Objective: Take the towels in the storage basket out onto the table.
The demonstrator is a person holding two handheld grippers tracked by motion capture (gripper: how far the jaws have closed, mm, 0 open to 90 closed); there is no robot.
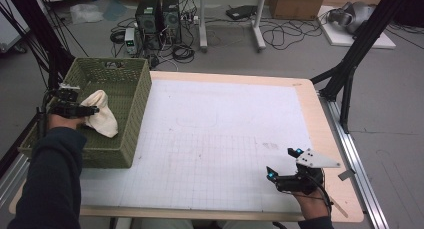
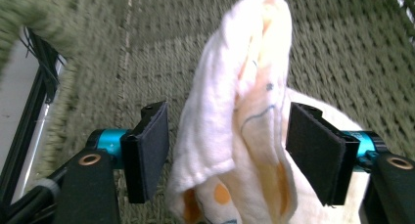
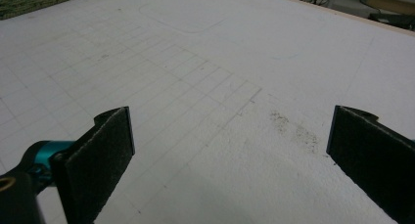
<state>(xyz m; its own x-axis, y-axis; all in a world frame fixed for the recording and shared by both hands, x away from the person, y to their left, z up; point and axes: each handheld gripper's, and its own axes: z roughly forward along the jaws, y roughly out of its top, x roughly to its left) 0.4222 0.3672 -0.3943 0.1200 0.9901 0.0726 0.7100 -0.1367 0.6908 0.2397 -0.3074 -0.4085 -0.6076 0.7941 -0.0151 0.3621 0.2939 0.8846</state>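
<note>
Left claw (image 2: 227, 153) in green basket (image 1: 131, 96) at counter's far left, jaws straddling cream cloth (image 2: 235, 131), pads not gripping. Right claw (image 3: 230, 160) released, wide, over near-right counter (image 3: 205, 62).

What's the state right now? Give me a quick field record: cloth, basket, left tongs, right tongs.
cloth: cream towel with orange spots, bunched, inside the basket
basket: green woven basket at the table's left edge
left tongs: left tongs in the basket, pads either side of the towel, small gaps showing, not clamped
right tongs: right tongs open, nothing between them, over the white grid mat
</note>
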